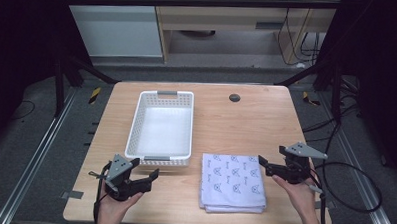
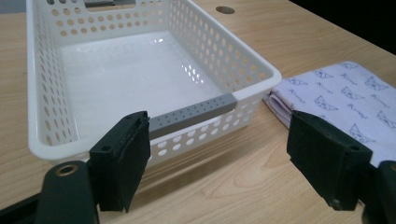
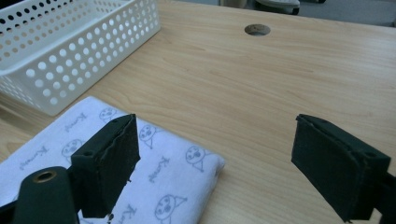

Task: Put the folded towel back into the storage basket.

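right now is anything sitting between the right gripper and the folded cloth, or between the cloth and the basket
Nothing visible. The right gripper is open beside the folded cloth, with bare table between. The white basket is empty; only its near wall stands between it and the cloth.

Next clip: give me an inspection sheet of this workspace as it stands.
Surface: wooden table with a grommet hole.
Job's things: folded printed cloth lying flat beside the empty white basket.
Clutter: nothing seen.
Grippers: left gripper open near the basket; right gripper open at the cloth's right edge, touching nothing.
Cables: black cable loops off the right gripper.
Surroundings: grey floor, floor rails, black frame, wooden furniture behind.
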Available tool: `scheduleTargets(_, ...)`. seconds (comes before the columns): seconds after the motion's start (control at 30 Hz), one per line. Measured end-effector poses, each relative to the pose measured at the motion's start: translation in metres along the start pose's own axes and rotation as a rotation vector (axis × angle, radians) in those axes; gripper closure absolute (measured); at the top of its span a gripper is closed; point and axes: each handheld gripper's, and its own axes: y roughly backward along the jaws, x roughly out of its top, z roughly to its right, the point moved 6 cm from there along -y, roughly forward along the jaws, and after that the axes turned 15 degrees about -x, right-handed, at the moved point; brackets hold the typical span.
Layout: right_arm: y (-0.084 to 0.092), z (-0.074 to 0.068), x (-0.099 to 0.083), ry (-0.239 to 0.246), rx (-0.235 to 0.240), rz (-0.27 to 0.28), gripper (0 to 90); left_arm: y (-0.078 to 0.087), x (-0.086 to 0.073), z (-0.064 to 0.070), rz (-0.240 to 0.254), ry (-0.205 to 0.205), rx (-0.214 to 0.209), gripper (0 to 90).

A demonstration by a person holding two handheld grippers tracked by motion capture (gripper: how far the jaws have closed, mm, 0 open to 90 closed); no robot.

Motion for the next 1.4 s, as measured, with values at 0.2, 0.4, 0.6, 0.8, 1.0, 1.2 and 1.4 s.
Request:
scheduleTargets(0.2,0.0,-0.001,0.015,-0.005,0.006,0.018,16.6,-0.006,0.007,0.006,0.005,-0.009,-0.014,21.3)
scheduleTargets(0.4,-0.002,-0.003,0.021,-0.014,0.016,0.015,17.2,-0.012,0.011,0.012,0.005,-0.011,-0.028,21.7)
scheduleTargets(0.6,-0.006,-0.007,0.021,-0.008,0.025,0.008,17.9,-0.021,0.015,0.02,0.006,-0.016,-0.052,22.1)
scheduleTargets(0.8,-0.009,-0.01,0.019,0.002,0.029,0.003,18.6,-0.034,0.017,0.032,-0.012,-0.03,-0.075,22.8)
scheduleTargets(1.0,-0.012,-0.01,0.013,-0.002,0.032,-0.006,20.0,-0.053,0.014,0.045,-0.045,-0.054,-0.1,23.2)
scheduleTargets(1.2,-0.015,-0.008,0.005,0.0,0.026,-0.019,20.2,-0.066,0.002,0.053,-0.085,-0.069,-0.115,23.1)
scheduleTargets(1.4,-0.02,-0.01,-0.005,0.013,0.03,-0.042,20.2,-0.071,-0.003,0.056,-0.1,-0.075,-0.115,23.1)
